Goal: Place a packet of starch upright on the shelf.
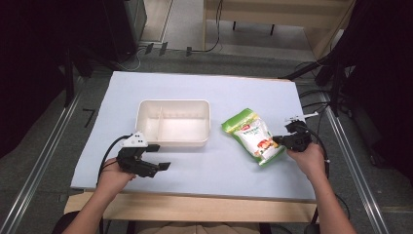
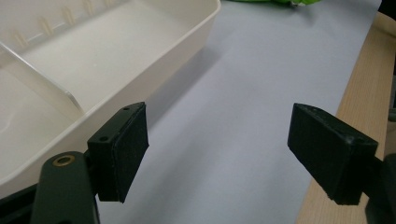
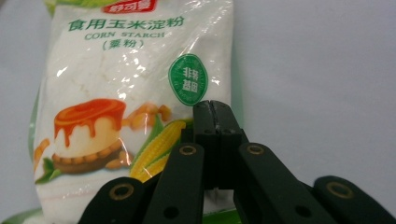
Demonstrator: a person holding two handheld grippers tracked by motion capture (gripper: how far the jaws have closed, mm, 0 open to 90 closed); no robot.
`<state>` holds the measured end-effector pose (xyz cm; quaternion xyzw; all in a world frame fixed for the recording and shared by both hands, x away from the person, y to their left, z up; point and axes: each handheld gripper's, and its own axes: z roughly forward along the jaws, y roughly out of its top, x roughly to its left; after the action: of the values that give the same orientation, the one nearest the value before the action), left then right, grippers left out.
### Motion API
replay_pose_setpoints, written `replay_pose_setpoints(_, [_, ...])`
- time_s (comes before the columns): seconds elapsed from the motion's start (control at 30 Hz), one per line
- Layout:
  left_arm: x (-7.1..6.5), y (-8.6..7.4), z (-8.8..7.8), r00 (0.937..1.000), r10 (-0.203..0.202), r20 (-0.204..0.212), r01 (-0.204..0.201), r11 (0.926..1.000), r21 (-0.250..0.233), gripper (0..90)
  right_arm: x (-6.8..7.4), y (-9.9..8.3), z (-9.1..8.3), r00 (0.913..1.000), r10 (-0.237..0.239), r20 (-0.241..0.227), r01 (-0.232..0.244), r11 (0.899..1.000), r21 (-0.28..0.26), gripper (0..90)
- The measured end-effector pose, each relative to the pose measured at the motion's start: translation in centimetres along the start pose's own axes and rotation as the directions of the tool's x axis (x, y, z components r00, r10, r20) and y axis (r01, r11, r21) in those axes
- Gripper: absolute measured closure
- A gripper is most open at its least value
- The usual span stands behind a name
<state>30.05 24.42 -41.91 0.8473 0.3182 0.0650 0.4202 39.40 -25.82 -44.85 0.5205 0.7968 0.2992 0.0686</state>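
Beside the cream divided plastic tray (image 1: 173, 122), the right claw (image 1: 278, 140) pinches shut on the soft, slippery corn-starch bag's (image 1: 253, 135) edge.

Work table in a dim room

A pale blue sheet (image 1: 204, 92) covers the wooden table (image 1: 195, 207). Grey floor (image 1: 44, 146) surrounds it; metal rails (image 1: 41, 156) run at lower left and right, cables (image 1: 204, 48) trail at top centre, dark equipment (image 1: 122, 24) upper left.
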Motion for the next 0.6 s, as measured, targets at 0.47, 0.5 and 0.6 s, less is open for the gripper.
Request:
replay_pose_setpoints(0.47, [0.0, 0.1, 0.1, 1.0, 0.001, -0.001, -0.001, 1.0, 0.005, 21.0, 3.8, -1.5, -0.6, 0.9944, -0.067, -0.082, 0.071, 0.997, 0.038, 90.0])
replay_pose_setpoints(0.5, [0.0, 0.1, 0.1, 1.0, 0.001, -0.001, -0.001, 1.0, 0.005, 21.1, 4.0, -1.5, -0.7, 0.9924, -0.064, -0.105, 0.069, 0.997, 0.04, 90.0])
replay_pose_setpoints(0.6, [0.0, 0.1, 0.2, 1.0, 0.001, 0.001, -0.001, 1.0, 0.002, 21.1, 4.6, -1.5, -0.6, 0.9853, -0.067, -0.157, 0.073, 0.997, 0.035, 90.0])
